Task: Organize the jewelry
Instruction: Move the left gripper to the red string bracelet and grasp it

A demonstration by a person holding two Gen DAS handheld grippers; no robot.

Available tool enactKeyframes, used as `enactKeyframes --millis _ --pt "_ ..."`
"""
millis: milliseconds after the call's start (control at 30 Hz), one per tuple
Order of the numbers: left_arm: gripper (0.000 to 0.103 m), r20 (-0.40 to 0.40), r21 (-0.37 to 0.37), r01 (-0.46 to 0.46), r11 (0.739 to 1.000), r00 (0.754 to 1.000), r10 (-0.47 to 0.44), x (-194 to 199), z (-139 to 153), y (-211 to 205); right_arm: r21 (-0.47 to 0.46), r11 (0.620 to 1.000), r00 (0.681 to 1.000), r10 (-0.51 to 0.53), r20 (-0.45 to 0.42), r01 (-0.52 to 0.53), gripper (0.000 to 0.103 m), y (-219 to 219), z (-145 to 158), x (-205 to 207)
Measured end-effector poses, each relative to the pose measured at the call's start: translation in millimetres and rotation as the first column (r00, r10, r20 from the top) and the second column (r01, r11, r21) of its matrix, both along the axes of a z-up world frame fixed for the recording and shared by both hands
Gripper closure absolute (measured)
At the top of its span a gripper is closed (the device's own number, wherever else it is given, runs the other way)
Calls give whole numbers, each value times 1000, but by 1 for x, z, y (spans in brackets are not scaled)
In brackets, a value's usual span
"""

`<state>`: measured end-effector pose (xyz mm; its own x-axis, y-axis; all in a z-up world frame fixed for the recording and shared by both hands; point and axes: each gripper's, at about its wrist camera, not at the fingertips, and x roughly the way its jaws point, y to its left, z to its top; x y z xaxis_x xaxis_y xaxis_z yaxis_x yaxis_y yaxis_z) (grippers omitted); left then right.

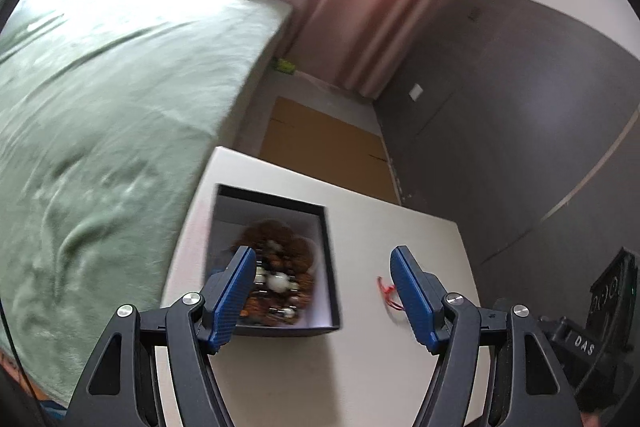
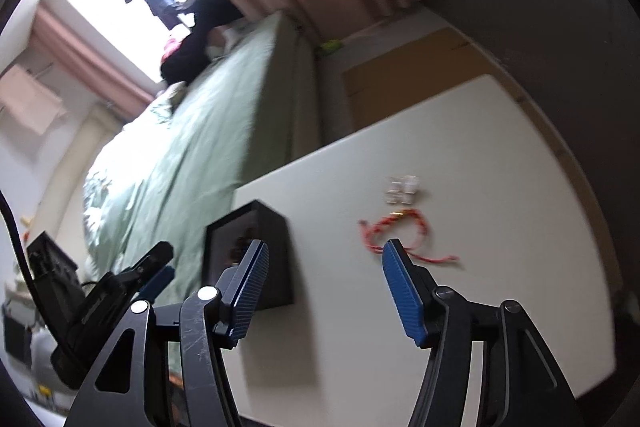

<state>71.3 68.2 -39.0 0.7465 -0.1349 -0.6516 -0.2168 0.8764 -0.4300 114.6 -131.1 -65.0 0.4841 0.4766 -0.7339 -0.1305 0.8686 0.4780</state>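
A black box [image 1: 276, 267] with a white inside stands on the white table [image 1: 360, 367] and holds brown and white beaded jewelry [image 1: 280, 267]. My left gripper [image 1: 324, 267] is open and empty above the box's right edge. A red string bracelet [image 1: 388, 293] lies to the right of the box. In the right wrist view the box [image 2: 264, 255] is at the left and the red bracelet [image 2: 400, 231] lies just beyond my open, empty right gripper [image 2: 324, 263]. A small clear beaded piece [image 2: 402, 189] lies farther back.
A bed with a green blanket [image 1: 100, 107] runs along the table's left side. A cardboard sheet [image 1: 328, 143] lies on the floor behind the table. A grey wall [image 1: 500, 127] is at the right. The other gripper shows at the left of the right wrist view [image 2: 120, 291].
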Motion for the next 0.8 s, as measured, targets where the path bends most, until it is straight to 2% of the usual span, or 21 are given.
enactKeyframes --millis 200,367,467,800 --pt "33 1 47 90 995 996 -90 9 -4 -39 11 996 994 -83 -67 84 43 -42 -4 -1" --pt "33 -20 96 170 981 985 -169 21 -12 -75 31 990 987 -133 -86 136 43 -68 -2 1" --pt "33 -42 86 226 970 974 -223 31 -19 -92 39 986 983 -157 -97 162 43 -82 -2 2" --pt "33 -132 131 259 957 961 -242 57 -49 -132 53 977 973 -199 -119 207 43 -109 -2 4"
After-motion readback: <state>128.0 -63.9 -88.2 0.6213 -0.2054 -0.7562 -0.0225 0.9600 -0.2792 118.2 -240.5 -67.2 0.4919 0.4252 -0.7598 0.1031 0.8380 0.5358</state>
